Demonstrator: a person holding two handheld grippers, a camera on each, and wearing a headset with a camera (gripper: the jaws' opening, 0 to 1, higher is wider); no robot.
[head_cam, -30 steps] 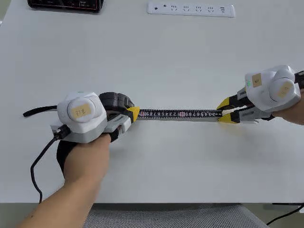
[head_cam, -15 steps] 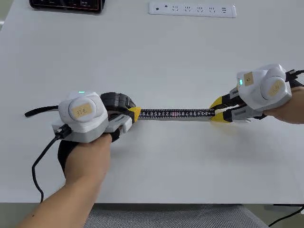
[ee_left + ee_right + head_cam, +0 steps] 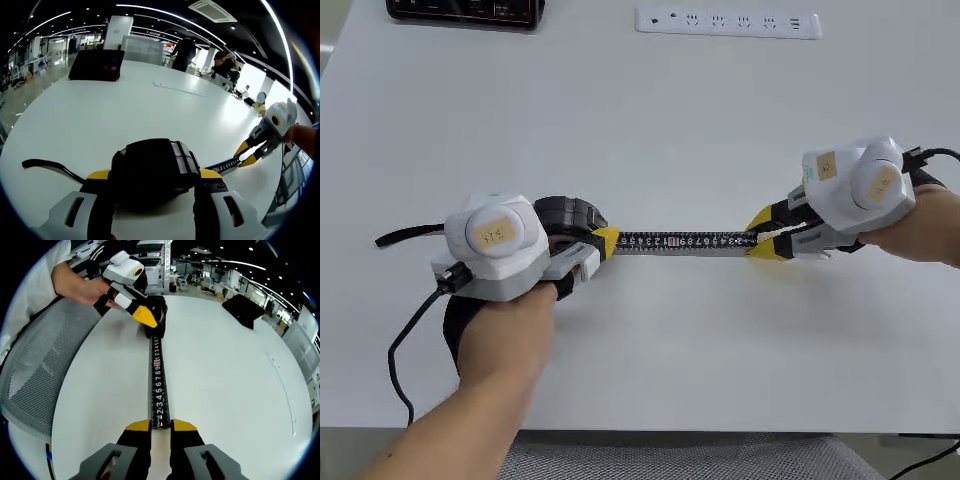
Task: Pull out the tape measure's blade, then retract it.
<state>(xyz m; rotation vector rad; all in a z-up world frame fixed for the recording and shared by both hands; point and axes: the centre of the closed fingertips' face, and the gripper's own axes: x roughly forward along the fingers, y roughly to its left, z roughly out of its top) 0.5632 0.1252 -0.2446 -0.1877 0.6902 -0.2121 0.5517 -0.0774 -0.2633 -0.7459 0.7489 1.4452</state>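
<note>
**Change noted.** Over the tabletop (image 3: 670, 130), the span between your two grippers had shortened during the last second. The right gripper (image 3: 762, 235), at 3 o'clock in the head view, had travelled toward 9 o'clock. The exposed blade (image 3: 685, 241) had grown shorter to match. The left gripper (image 3: 585, 232) and the tape measure (image 3: 565, 213) had kept their place at 9 o'clock, close over the tabletop.

**Meaning for the task.** Judged from this, you had finished the pull-out and retraction was under way. A good part of the blade had yet to return to the case.

**Finger state.** The left gripper's fingers were clenched around the tape measure's black case. The right gripper's fingers were pinched on the free end of the blade, as the right gripper view showed.

**Count, largest first.**
- tabletop: one
- grippers: two
- black device (image 3: 465, 10), far edge at 11 o'clock: one
- power strip (image 3: 728, 21), far edge at 12 o'clock: one
- tape measure: one, with one blade
- strap (image 3: 410, 235), trailing from the case toward 9 o'clock: one
</note>
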